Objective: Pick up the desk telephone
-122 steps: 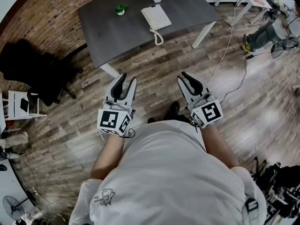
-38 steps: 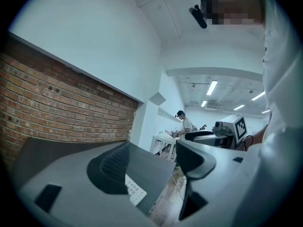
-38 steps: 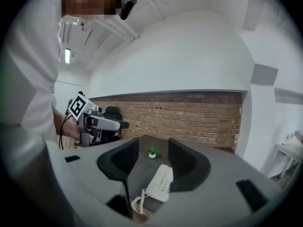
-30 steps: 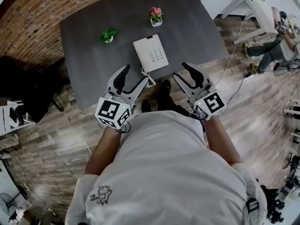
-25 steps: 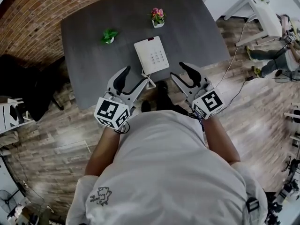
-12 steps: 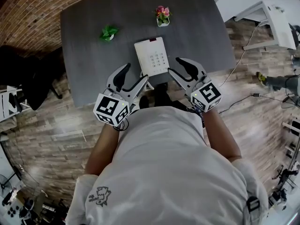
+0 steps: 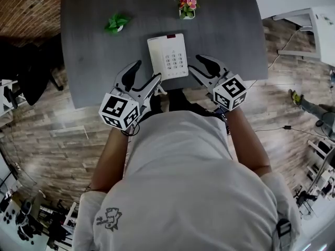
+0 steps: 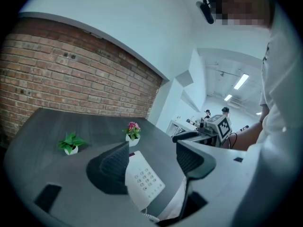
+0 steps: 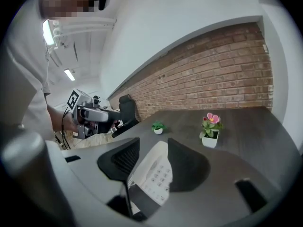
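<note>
The white desk telephone (image 7: 167, 56) lies flat on the dark grey table (image 7: 89, 61), keypad up, its coiled cord (image 8: 149, 216) hanging off the near edge. My left gripper (image 7: 145, 73) hovers open just to the left of the phone's near end. Open too, my right gripper (image 7: 198, 65) hovers just to its right. Neither touches the phone. The left gripper view shows the phone (image 8: 144, 178) below and between the open jaws of that gripper (image 8: 154, 157). Through the right gripper (image 9: 154, 160) the phone (image 9: 158, 174) shows in the gap.
A small green plant (image 7: 116, 23) and a pink-flowered plant (image 7: 187, 5) in white pots stand behind the phone. A black chair (image 7: 31, 72) sits left of the table. A white table (image 7: 322, 30) stands at the right, with cables on the wooden floor.
The person has stepped up to the table. Both grippers have come forward over its near edge to either side of the phone, and both have stayed open.
</note>
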`<state>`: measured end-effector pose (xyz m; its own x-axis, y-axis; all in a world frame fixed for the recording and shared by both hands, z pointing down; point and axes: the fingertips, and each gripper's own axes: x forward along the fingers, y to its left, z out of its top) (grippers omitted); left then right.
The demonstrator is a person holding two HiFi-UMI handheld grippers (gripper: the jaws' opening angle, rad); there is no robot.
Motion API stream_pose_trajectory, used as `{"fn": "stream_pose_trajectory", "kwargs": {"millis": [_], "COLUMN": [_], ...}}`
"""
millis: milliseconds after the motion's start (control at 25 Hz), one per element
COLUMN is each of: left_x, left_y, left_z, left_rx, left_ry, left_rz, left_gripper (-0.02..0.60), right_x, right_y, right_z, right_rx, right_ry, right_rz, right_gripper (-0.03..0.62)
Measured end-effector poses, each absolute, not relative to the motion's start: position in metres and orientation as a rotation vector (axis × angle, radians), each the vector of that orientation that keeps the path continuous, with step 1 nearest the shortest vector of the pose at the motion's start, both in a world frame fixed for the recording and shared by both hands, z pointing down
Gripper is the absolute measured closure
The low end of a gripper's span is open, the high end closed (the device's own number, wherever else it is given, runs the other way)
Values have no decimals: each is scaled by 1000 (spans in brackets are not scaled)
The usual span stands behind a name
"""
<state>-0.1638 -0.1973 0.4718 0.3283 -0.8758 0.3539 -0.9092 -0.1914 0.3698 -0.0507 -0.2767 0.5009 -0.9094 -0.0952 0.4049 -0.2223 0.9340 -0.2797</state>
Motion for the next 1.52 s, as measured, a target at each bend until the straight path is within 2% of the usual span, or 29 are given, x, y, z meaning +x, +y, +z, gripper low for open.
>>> {"fn": "stream_pose_trajectory", "kwargs": {"millis": [720, 1520], "left_x": [-158, -162], "left_y": [-207, -218], "left_z": [612, 693], "left_rx": [1863, 1742], "left_ry": [-1353, -1192], "left_rz": [154, -16], "left_gripper": [238, 232], "right_x": [-44, -45], "right_y": [-299, -294], "right_z": [645, 708], "right_rx": [30, -56], "right_ry": [-2410, -2293], "right_rz": [704, 888], "right_gripper": [410, 453]}}
